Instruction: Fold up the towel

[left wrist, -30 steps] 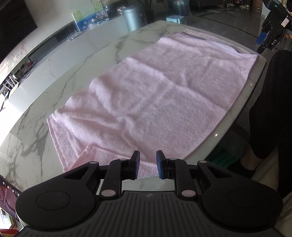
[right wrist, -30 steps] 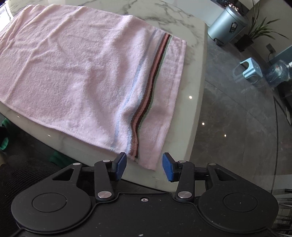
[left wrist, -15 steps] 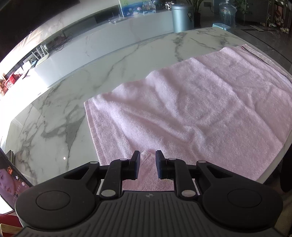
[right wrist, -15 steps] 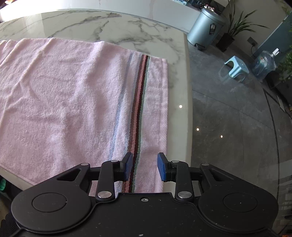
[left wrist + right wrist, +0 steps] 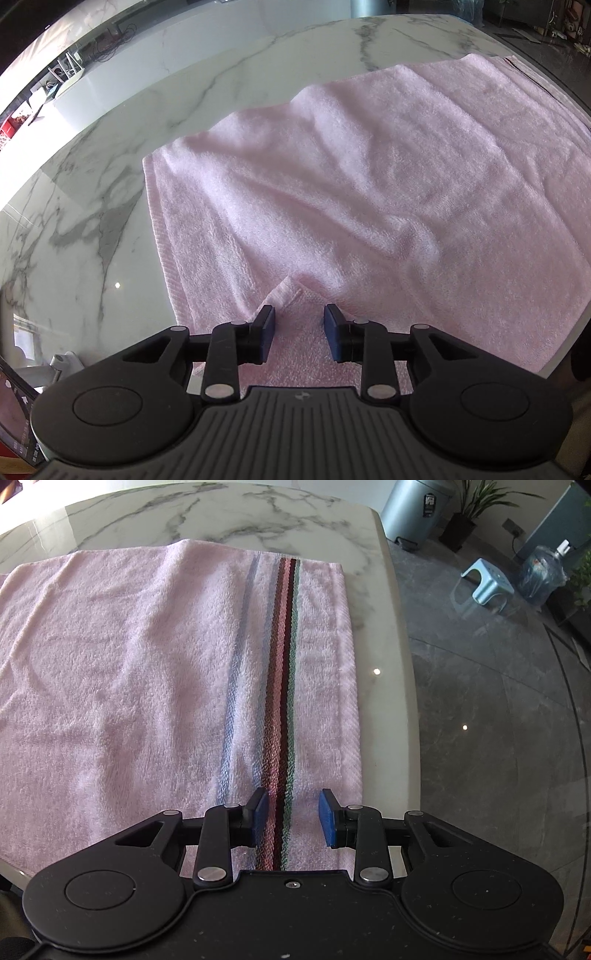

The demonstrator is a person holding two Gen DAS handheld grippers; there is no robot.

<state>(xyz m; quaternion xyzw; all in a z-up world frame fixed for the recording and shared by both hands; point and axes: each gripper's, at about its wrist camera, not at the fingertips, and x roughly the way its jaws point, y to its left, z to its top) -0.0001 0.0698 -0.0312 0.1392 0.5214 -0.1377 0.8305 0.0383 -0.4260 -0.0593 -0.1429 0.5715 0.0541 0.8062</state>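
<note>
Pink towel [image 5: 369, 177] spread flat on the marble tabletop [image 5: 110, 155], near edge overhanging. Left hand-held gripper [image 5: 299, 334], jaws opening, straddles a turned-back corner; right hand-held gripper [image 5: 290, 816], released, straddles the striped band [image 5: 282, 686] (both apparently poised to pinch the near edge for folding).

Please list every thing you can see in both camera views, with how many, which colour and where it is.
towel: one, pink, spread flat on the table, near left corner turned over
stripes: one band, dark red, green and blue, across the towel's right end
table: one, white marble with grey veins, under the towel
bin: one, grey-blue, on the floor past the table
stool: one, light blue, on the floor
water bottle: one, clear blue, beside the stool
plant: one, green, by the bin
left tongs: black, blue pads, opening over the turned corner
right tongs: black, blue pads, open over the stripes
</note>
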